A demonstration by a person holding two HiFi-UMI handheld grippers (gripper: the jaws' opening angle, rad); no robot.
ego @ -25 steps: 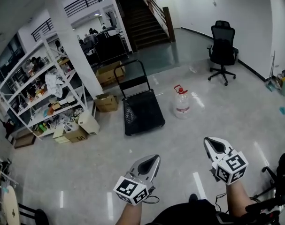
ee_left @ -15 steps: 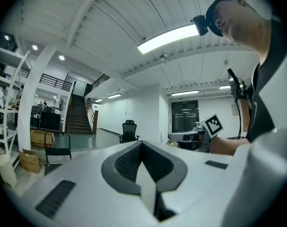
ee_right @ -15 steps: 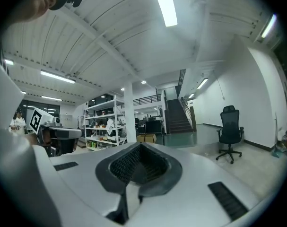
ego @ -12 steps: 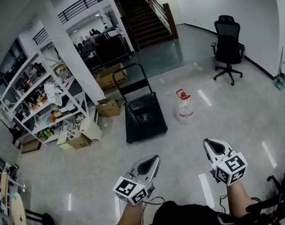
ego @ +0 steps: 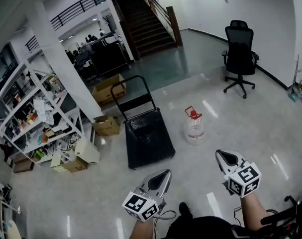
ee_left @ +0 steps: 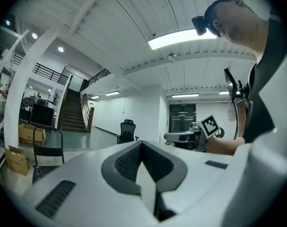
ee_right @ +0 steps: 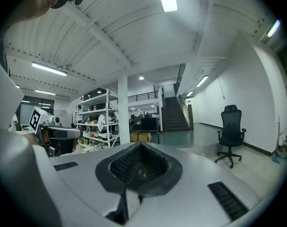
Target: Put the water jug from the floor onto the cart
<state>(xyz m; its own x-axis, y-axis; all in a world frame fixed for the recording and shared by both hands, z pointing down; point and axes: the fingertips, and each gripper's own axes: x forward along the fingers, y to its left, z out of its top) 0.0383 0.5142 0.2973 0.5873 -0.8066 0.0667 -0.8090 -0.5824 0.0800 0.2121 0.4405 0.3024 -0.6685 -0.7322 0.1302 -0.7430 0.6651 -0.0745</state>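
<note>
The clear water jug (ego: 194, 127) with a red cap and handle stands upright on the pale floor, just right of the cart. The cart (ego: 148, 139) is a low black platform with an upright black handle (ego: 131, 89) at its far end, and its deck carries nothing. My left gripper (ego: 166, 173) and right gripper (ego: 219, 153) are held out level in front of me, well short of the jug, both shut with nothing in them. In the gripper views the left gripper (ee_left: 141, 143) and right gripper (ee_right: 140, 144) show closed tips; the jug is hidden there.
A black office chair (ego: 240, 49) stands at the back right. White shelving (ego: 34, 116) full of clutter lines the left, with cardboard boxes (ego: 107, 125) at its foot. A white column (ego: 61, 68) and a staircase (ego: 148, 26) lie beyond the cart.
I have walked toward the cart and jug; both now sit lower and nearer in the head view. Both grippers keep their pose and stay shut.
</note>
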